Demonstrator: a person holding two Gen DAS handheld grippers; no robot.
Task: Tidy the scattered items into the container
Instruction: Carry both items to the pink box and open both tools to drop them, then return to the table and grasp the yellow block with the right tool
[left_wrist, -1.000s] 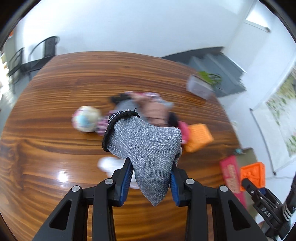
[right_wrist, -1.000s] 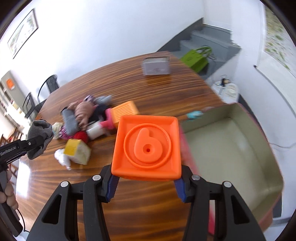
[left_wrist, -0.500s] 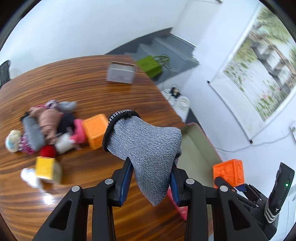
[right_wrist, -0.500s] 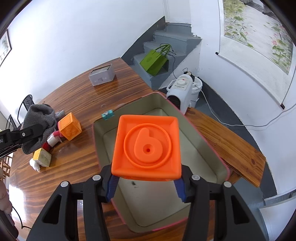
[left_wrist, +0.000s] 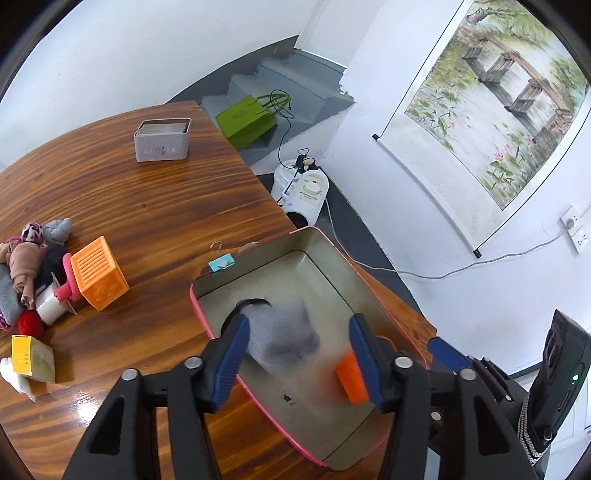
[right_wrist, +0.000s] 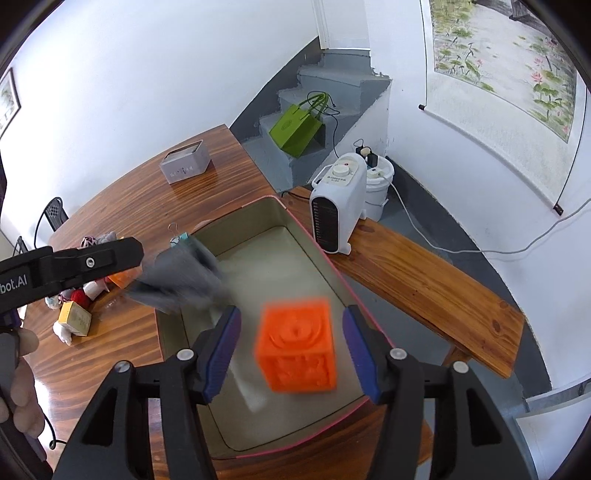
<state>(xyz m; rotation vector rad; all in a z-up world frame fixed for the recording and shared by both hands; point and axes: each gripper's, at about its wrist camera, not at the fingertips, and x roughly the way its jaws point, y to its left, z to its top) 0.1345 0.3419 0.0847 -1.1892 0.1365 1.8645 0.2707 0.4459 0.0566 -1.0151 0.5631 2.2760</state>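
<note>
Both grippers hang over a pink-rimmed metal tray (left_wrist: 332, 254) (right_wrist: 306, 229) at the table's right end. My left gripper (left_wrist: 299, 350) is open; a grey sock (left_wrist: 280, 336) (right_wrist: 181, 277), blurred, falls from it into the tray. My right gripper (right_wrist: 291, 350) is open; an orange cube (right_wrist: 297, 347) (left_wrist: 351, 376), blurred, drops between its fingers into the tray. A pile of socks and toys (left_wrist: 33, 266), another orange cube (left_wrist: 98, 273) and a yellow block (left_wrist: 31, 358) lie on the table to the left.
A grey tin (left_wrist: 162, 140) stands at the table's far side. A blue binder clip (left_wrist: 221, 262) lies by the tray's far corner. A white heater (right_wrist: 336, 210) sits on a wooden bench (right_wrist: 424, 269) right of the tray. A green bag (right_wrist: 295, 129) sits on the stairs.
Both grippers have opened above the tray. The grey sock has left the left gripper and the orange cube has left the right gripper; both are falling into the tray.
</note>
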